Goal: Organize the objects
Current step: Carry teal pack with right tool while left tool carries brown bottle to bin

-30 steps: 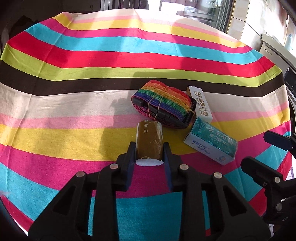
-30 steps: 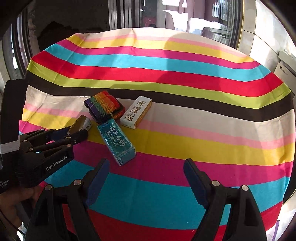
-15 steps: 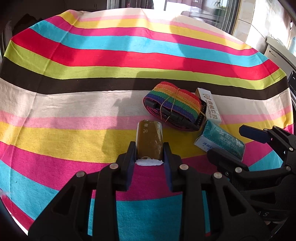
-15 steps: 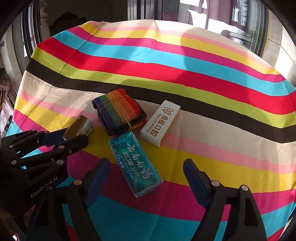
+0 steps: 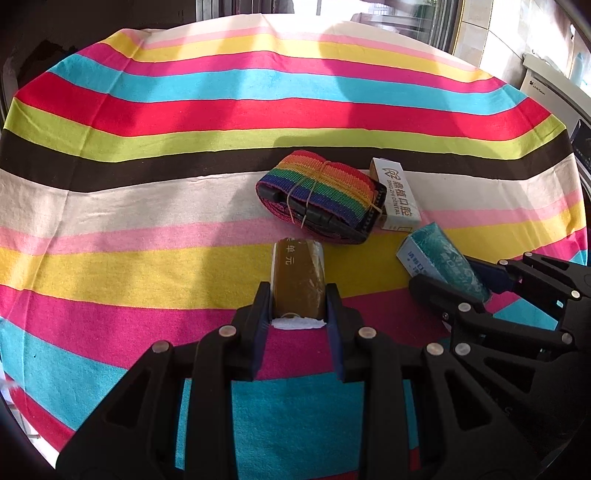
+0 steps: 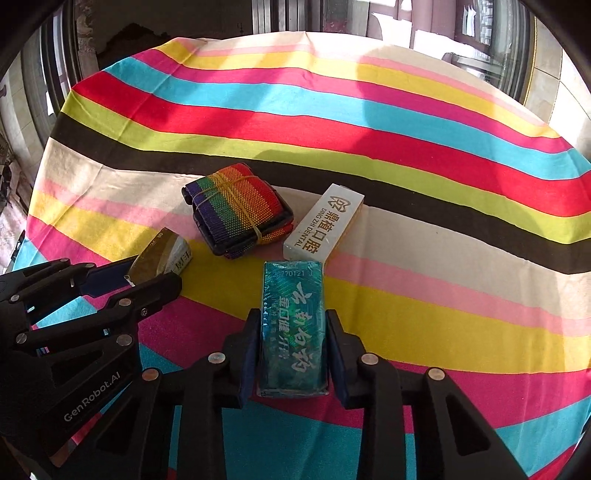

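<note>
My left gripper (image 5: 297,295) is shut on a small brown packet (image 5: 297,277), which also shows in the right wrist view (image 6: 157,254). My right gripper (image 6: 291,321) has closed onto a teal box (image 6: 293,325), its fingers against both long sides; the box also shows in the left wrist view (image 5: 439,258). A rolled rainbow strap (image 6: 240,208) bound with a rubber band lies just beyond both, with a white dental box (image 6: 325,223) to its right. All rest on the striped tablecloth (image 6: 424,295).
The round table's edge (image 5: 22,376) curves close on the near left. Window frames (image 6: 280,14) stand behind the table. A white appliance (image 5: 554,85) is at the far right.
My right gripper moved forward and left over the teal box and closed on it. My left gripper kept its hold on the brown packet and barely moved.
</note>
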Tool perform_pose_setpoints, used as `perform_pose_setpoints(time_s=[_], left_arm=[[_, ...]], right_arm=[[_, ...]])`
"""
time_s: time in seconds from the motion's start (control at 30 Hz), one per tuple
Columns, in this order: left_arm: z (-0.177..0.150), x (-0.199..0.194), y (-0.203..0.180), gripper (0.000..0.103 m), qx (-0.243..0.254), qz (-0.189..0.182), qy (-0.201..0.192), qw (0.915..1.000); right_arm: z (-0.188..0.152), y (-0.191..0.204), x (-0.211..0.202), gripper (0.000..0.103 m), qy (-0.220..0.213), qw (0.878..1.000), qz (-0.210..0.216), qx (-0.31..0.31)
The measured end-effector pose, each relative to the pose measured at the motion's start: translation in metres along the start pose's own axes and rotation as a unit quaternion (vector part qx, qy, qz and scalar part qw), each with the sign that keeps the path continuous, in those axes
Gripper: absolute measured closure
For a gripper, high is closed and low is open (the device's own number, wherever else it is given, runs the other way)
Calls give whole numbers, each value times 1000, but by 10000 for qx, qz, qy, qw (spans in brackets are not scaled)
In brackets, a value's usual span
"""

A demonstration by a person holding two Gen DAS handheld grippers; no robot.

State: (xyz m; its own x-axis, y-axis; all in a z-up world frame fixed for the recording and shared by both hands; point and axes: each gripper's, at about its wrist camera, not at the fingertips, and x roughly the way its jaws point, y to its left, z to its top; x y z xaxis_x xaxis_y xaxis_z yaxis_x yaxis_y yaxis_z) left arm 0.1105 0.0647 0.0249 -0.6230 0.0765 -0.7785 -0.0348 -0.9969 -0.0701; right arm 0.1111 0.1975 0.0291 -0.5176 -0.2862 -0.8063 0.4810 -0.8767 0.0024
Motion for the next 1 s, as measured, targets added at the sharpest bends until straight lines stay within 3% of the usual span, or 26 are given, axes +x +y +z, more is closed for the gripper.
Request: perform_pose_setpoints(time_s=[1.0], left_arm=[[-31,-35,-98,71,896,-775,147,9928]], right_arm=[[-88,-72,-72,69,126,9908,-880,1017]])
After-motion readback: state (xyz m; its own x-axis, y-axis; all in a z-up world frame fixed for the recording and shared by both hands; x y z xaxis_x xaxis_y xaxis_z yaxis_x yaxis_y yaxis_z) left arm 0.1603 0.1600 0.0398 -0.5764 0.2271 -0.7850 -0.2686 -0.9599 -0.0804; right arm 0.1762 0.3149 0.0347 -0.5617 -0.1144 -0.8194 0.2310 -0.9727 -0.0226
